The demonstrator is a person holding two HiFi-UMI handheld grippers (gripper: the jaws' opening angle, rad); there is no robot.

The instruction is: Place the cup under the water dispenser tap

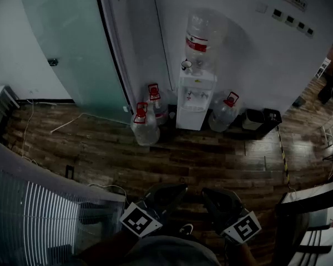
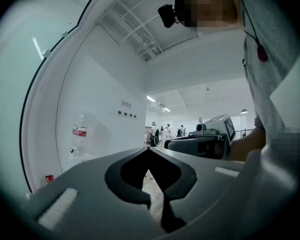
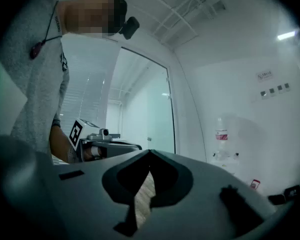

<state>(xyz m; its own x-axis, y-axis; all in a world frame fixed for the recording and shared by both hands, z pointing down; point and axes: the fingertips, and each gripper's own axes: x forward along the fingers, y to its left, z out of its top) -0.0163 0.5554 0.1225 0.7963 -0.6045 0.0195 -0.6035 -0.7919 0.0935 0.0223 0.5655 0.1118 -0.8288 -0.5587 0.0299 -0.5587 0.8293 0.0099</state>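
Note:
A white water dispenser (image 1: 194, 101) stands against the far wall with a large clear bottle (image 1: 203, 36) on top. A small cup (image 1: 186, 65) sits on the dispenser's top, left of the bottle's neck. Both grippers are held low near my body, far from the dispenser. My left gripper (image 1: 179, 189) is shut and holds nothing, and its tips meet in the left gripper view (image 2: 149, 149). My right gripper (image 1: 208, 193) is likewise shut and holds nothing (image 3: 150, 153). The dispenser shows small in the left gripper view (image 2: 80, 146) and in the right gripper view (image 3: 222, 154).
Water jugs with red caps stand on the wooden floor beside the dispenser: two at its left (image 1: 146, 127) (image 1: 157, 105), one at its right (image 1: 225, 112). A black bin (image 1: 254, 119) sits further right. A glass door (image 1: 72, 49) is at the left, with cables (image 1: 61, 125) on the floor.

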